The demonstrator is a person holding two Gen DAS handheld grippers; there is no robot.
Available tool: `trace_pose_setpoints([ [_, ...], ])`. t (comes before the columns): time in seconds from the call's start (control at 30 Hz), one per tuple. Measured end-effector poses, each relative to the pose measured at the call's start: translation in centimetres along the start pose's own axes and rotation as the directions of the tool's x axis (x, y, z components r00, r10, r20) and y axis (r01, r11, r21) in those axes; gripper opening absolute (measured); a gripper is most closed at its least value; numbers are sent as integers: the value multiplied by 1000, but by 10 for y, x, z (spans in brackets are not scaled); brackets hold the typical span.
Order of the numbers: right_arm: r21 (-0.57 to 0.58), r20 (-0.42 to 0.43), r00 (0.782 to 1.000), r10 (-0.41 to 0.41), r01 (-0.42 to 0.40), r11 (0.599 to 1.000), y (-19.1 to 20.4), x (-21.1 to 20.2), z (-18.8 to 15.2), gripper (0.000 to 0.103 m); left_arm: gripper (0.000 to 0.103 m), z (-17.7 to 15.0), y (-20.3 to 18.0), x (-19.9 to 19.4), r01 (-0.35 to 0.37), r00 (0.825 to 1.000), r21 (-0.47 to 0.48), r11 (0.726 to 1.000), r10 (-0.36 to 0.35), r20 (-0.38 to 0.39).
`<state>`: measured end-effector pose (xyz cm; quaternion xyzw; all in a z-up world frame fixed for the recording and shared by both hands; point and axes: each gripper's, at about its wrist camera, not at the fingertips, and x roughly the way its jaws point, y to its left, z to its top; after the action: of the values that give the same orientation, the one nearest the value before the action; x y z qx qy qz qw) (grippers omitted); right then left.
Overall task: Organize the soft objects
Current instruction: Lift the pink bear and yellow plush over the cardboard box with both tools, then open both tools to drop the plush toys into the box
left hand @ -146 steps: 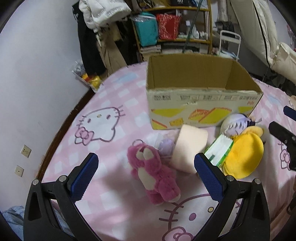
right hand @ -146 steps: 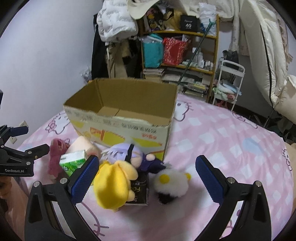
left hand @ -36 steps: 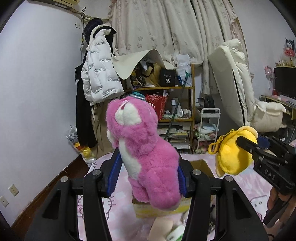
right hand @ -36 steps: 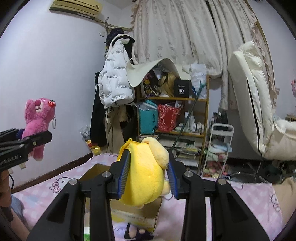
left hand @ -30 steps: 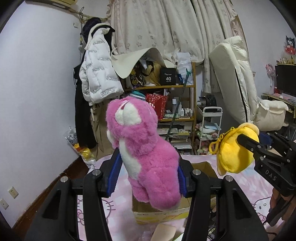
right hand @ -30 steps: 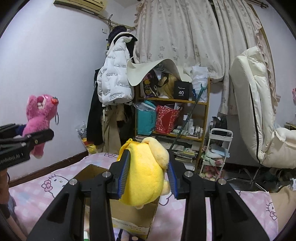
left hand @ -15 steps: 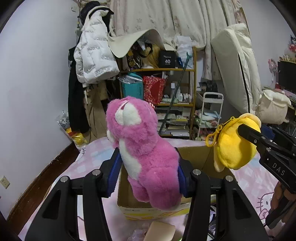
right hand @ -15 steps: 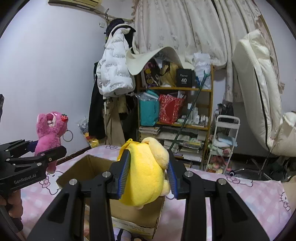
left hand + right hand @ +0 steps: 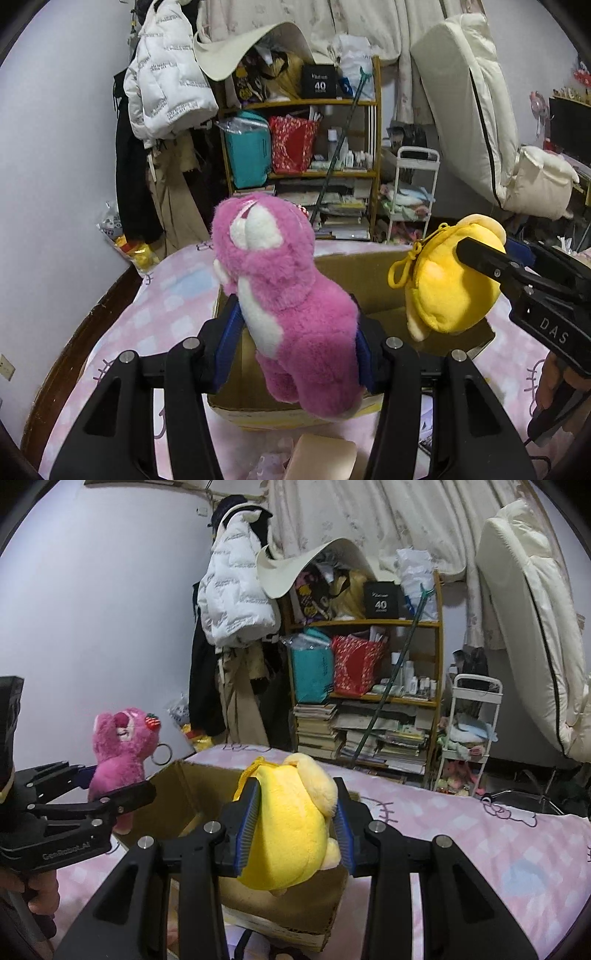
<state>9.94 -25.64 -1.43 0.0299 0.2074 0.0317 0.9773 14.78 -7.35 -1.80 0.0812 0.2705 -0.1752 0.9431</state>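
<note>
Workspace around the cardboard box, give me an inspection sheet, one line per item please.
Surface: bed with pink cartoon-cat sheet.
Job's things: pink bear and yellow plush, both held above the open box.
Clutter: beige soft item on the sheet in front of the box.
Grippers: left gripper shut on the pink bear; right gripper shut on the yellow plush.
Cables: nothing seen.
Surroundings: crowded shelf, white jacket, small white cart, cream mattress leaning on the curtain.

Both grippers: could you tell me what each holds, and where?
Left gripper: pink plush bear, by its torso. Right gripper: yellow plush, across its body.
</note>
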Motion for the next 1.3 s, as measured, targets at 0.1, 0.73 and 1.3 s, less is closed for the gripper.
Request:
trace_pose_setpoints([
  [0.1, -10, -18, 1000, 15, -15, 1000, 3, 4, -4, 41, 53, -4, 2, 5, 6, 1000, -10, 1000, -7, -28],
  [0.73, 2, -70, 997, 38, -38, 999, 7, 10, -12, 51, 67, -14, 2, 7, -9, 998, 0, 1000, 9, -65],
  [1.3, 61, -81, 997, -2, 7, 998, 2, -30, -8, 103, 99, -25, 11, -51, -39, 997, -47, 998, 35, -71],
])
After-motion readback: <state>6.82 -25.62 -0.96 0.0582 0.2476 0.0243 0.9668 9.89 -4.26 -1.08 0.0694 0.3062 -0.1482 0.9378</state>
